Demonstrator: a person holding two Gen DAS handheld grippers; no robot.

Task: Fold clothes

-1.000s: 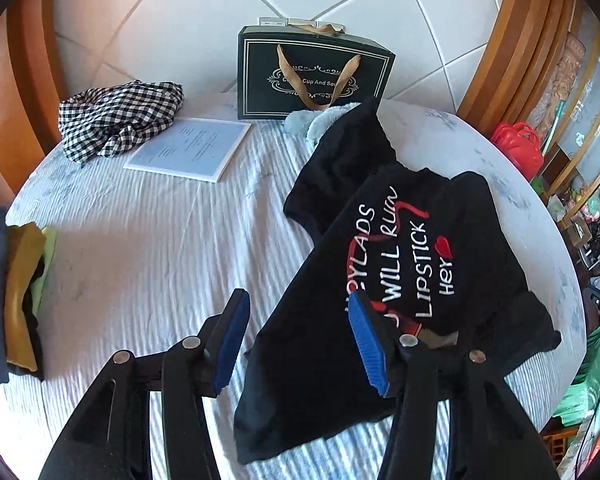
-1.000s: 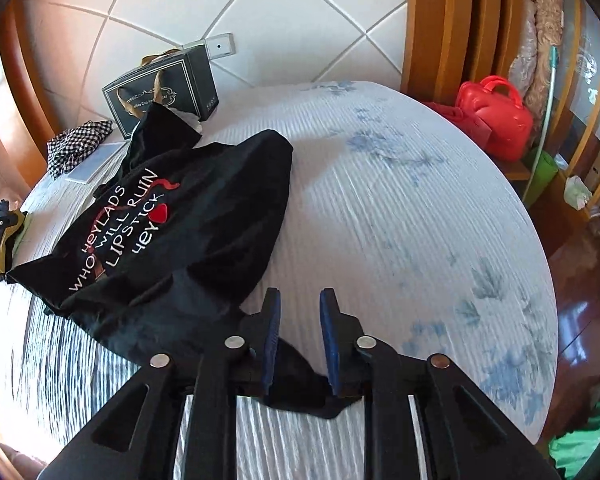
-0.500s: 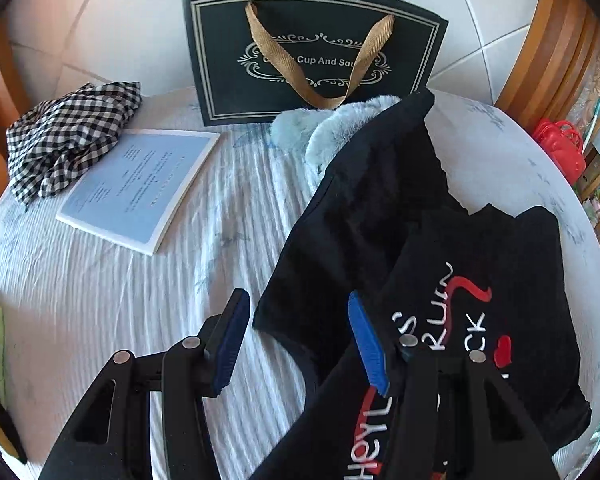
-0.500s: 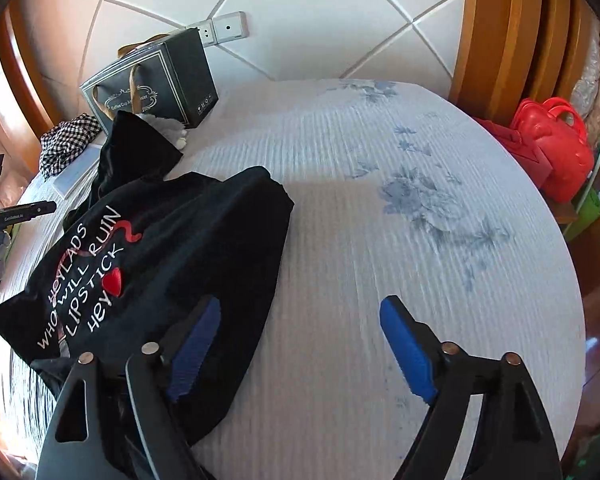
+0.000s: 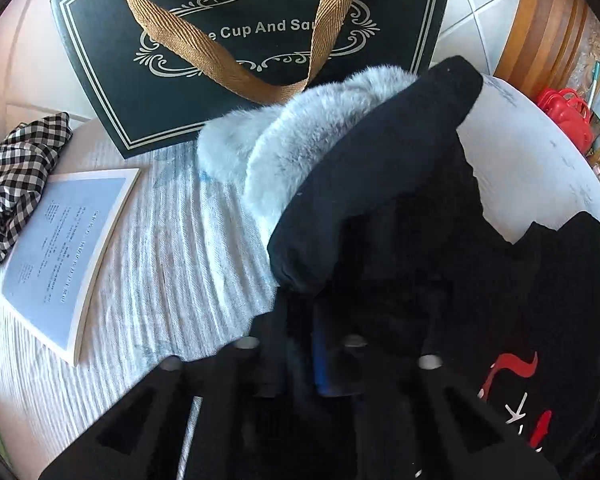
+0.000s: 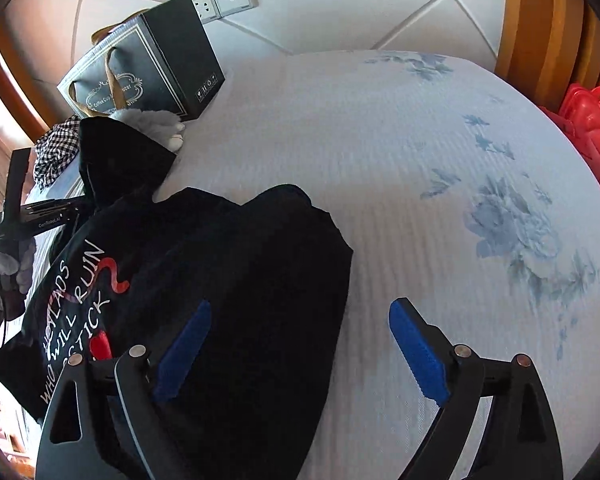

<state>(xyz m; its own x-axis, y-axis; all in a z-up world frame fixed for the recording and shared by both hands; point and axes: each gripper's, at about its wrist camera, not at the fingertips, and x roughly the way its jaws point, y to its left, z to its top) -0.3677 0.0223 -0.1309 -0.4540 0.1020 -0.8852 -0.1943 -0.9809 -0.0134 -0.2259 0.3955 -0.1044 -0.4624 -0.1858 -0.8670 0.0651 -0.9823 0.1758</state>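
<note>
My left gripper [image 5: 320, 344] has moved forward over the last second, from the hem of the black T-shirt [image 6: 228, 280] up to its far sleeve [image 5: 364, 200]. Its blue pads, wide apart a second ago, now sit close together with dark cloth around them, so I judge it has pinched the shirt near the sleeve. My right gripper [image 6: 296, 344] was closed on the near edge a second ago; now its fingers stand wide apart above the shirt's right side, holding nothing. This looks like a regrip partway through laying out or folding the shirt.

The shirt lies crumpled, print up, on the left half of a bed [image 6: 420, 168] covered in a pale ribbed sheet with blue flowers. Its sleeve drapes over a grey furry item [image 5: 284, 148] beside a dark gift bag [image 5: 236, 40]. A printed booklet [image 5: 64, 248] and gingham cloth [image 5: 16, 176] lie further left. Behind are a white tiled wall and a wooden bed frame, with a red bag [image 6: 588, 120] at the right.
</note>
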